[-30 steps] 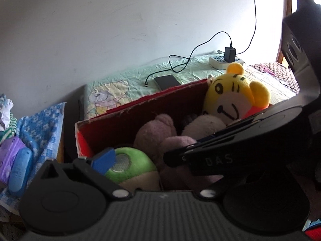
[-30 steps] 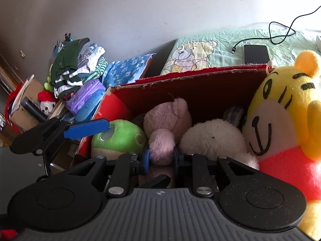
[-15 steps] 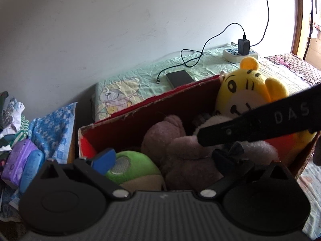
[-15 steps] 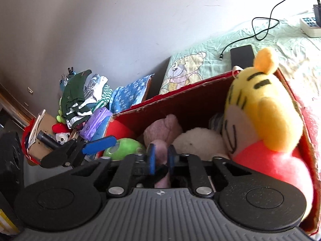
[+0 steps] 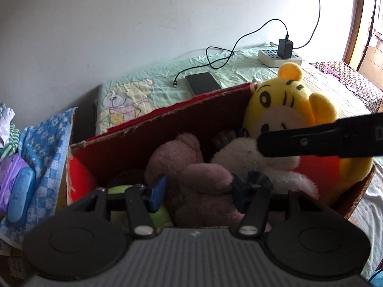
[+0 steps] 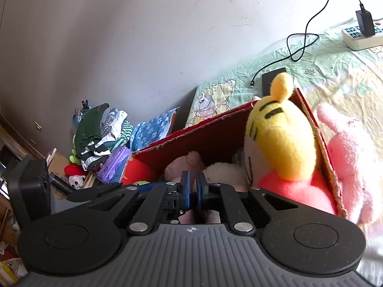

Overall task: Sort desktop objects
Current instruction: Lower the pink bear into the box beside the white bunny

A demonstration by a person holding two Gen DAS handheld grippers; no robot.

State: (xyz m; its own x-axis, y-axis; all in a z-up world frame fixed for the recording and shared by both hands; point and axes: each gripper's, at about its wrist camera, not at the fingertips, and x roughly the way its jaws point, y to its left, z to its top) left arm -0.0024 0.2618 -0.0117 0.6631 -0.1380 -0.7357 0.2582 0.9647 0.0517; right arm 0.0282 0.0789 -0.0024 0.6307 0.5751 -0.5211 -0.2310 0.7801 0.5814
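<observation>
The red cardboard box (image 5: 167, 129) is stuffed with plush toys, and both grippers hang over its near edge.

The left gripper (image 5: 203, 189) has its jaws spread apart, 1 on each side of the mauve stuffed animal (image 5: 201, 186), which lies right in front of it, low in the middle of the box. The blue pad sits against the toy's left flank and the dark finger against its right, so it looks bracketed but not squeezed. The toy seems to run near to far, its head (image 5: 174, 153) pointing at the far wall of the box, so the jaws cross its short width, which is how I'd want them.

The right gripper (image 6: 192, 191) has its 2 pads nearly together, only a thin slit between them. Something pinkish shows low behind the fingers, but I can't tell if it's pinching anything.

A white plush (image 5: 241, 153) lies just right of the mauve one, touching it, and a yellow tiger (image 5: 284, 110) sits upright in the right end. A green ball (image 5: 134, 191) peeks out on the left. A pink plush (image 6: 347, 155) leans outside the box's right wall.

My guess is that the left one is nearer, so it takes the mauve toy.
</observation>
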